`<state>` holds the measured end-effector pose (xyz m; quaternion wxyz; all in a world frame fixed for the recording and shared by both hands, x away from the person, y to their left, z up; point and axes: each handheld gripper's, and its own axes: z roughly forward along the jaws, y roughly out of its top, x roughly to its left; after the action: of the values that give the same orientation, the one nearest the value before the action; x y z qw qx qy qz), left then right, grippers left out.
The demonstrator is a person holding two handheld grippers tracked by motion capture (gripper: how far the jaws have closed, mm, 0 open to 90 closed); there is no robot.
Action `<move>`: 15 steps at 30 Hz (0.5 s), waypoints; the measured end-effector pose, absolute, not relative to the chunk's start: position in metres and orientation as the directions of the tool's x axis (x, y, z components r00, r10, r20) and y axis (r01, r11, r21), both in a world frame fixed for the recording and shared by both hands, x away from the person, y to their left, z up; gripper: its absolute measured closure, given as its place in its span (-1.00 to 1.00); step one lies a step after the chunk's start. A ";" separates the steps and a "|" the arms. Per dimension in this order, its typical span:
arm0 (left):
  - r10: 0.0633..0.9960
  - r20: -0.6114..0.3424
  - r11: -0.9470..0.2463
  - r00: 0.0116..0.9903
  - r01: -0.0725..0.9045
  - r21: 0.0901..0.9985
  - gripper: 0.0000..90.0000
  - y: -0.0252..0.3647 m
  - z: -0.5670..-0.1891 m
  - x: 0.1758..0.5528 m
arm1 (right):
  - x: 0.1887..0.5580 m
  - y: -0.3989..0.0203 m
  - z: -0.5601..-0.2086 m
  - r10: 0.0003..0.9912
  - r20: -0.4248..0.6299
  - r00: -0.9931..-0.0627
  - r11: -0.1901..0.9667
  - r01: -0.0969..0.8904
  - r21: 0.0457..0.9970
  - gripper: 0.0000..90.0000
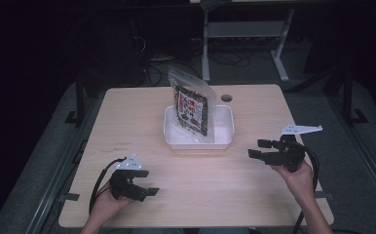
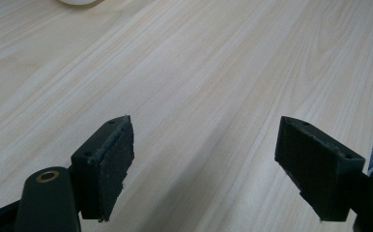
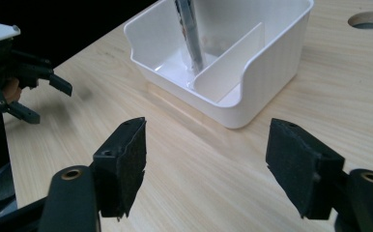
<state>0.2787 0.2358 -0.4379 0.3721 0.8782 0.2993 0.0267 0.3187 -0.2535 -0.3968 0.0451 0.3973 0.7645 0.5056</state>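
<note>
Snack pouch (image 1: 192, 105) of clear plastic with a dark printed label stands tilted in the white rectangular plastic bin (image 1: 224, 136), which sits toward the far middle of the pale wooden surface (image 1: 142, 112) beside a round hole (image 1: 226, 98). Left gripper (image 1: 148, 192) rests near the front left edge, well apart from the bin, its jaws wide with nothing between them. Right gripper (image 1: 257, 148) hovers near the right edge, just off the bin's front right corner, jaws spread and empty, facing the bin's divider (image 3: 228, 60).
</note>
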 end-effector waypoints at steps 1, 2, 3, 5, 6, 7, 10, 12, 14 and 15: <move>0.546 -0.176 -0.544 0.819 0.506 0.669 -0.54 0.236 -0.438 0.279 | 0.317 -0.254 -0.397 0.651 0.333 -0.682 0.168 0.558 0.813 -0.33; 0.549 -0.178 -0.541 0.817 0.509 0.670 -0.54 0.236 -0.438 0.279 | 0.316 -0.255 -0.398 0.651 0.337 -0.681 0.167 0.561 0.811 -0.34; 0.548 -0.179 -0.540 0.817 0.509 0.670 -0.54 0.236 -0.438 0.279 | 0.314 -0.255 -0.399 0.649 0.334 -0.683 0.173 0.561 0.809 -0.34; 0.550 -0.180 -0.538 0.816 0.511 0.671 -0.54 0.237 -0.438 0.279 | 0.313 -0.255 -0.400 0.648 0.337 -0.683 0.174 0.563 0.808 -0.34; 0.551 -0.180 -0.537 0.815 0.511 0.671 -0.54 0.237 -0.438 0.279 | 0.312 -0.255 -0.401 0.647 0.340 -0.682 0.173 0.566 0.806 -0.35; 0.551 -0.179 -0.539 0.815 0.510 0.670 -0.54 0.237 -0.438 0.279 | 0.311 -0.255 -0.402 0.645 0.342 -0.683 0.176 0.568 0.804 -0.35; 0.552 -0.179 -0.538 0.815 0.511 0.670 -0.55 0.237 -0.438 0.279 | 0.309 -0.254 -0.405 0.644 0.345 -0.683 0.185 0.577 0.795 -0.38; 0.552 -0.178 -0.539 0.815 0.511 0.670 -0.55 0.237 -0.438 0.279 | 0.308 -0.253 -0.407 0.638 0.345 -0.689 0.190 0.574 0.796 -0.38; 0.552 -0.177 -0.539 0.815 0.511 0.670 -0.55 0.237 -0.438 0.279 | 0.307 -0.253 -0.407 0.637 0.344 -0.690 0.193 0.575 0.795 -0.38; 0.552 -0.177 -0.538 0.815 0.511 0.670 -0.55 0.237 -0.438 0.279 | 0.306 -0.252 -0.408 0.636 0.346 -0.690 0.193 0.577 0.794 -0.38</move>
<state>0.2790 0.2375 -0.4377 0.3729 0.8766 0.3031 0.0277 0.3060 -0.2523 -0.4082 0.0298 0.3928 0.7716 0.4993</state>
